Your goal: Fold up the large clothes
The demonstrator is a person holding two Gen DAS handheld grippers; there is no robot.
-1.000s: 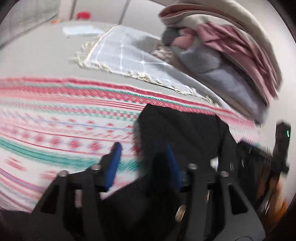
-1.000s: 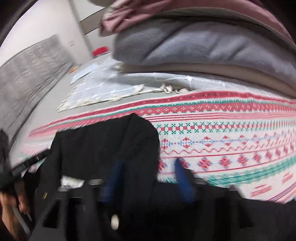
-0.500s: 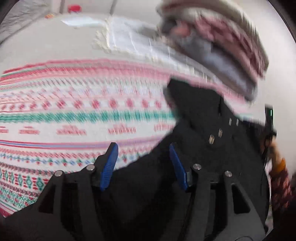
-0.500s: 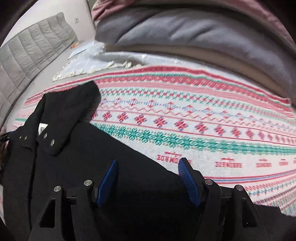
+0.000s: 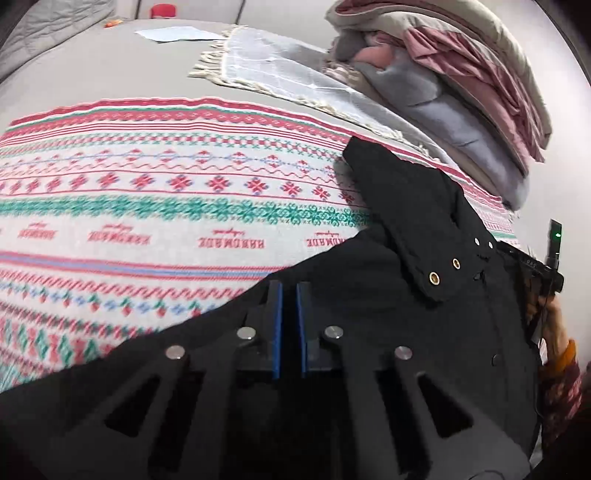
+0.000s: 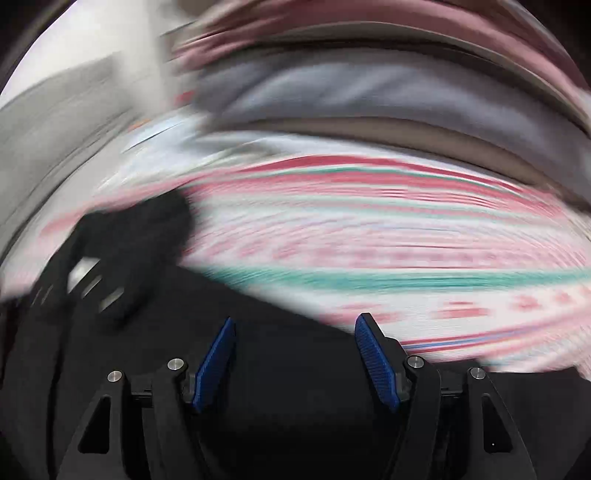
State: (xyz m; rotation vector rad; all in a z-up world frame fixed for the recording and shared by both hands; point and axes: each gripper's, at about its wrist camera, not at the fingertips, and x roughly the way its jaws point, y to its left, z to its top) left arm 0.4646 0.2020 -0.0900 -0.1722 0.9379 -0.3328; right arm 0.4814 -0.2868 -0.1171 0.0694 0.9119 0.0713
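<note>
A black coat (image 5: 424, 221) with brass snaps on its collar flap (image 5: 432, 277) lies on a red, green and white patterned blanket (image 5: 184, 206). In the left wrist view my left gripper (image 5: 289, 286) is at the coat's left edge. Its jaws are closing, the blue pads nearly together with black fabric pinched between them. In the blurred right wrist view my right gripper (image 6: 295, 321) stands open over the coat (image 6: 147, 332), at its right edge beside the blanket (image 6: 406, 251). Its pads are apart and not pressing on the cloth.
A pile of folded bedding (image 5: 461, 74) in grey, pink and beige rises at the back right. A pale fringed cloth (image 5: 280, 70) and a sheet of paper (image 5: 173, 34) lie behind the blanket. A person's hand in a patterned sleeve (image 5: 554, 332) shows at the right edge.
The left jaws went from wide apart to nearly together on the coat's edge, and the hand slid left along it. The right jaws stay apart, and that view is now smeared.
</note>
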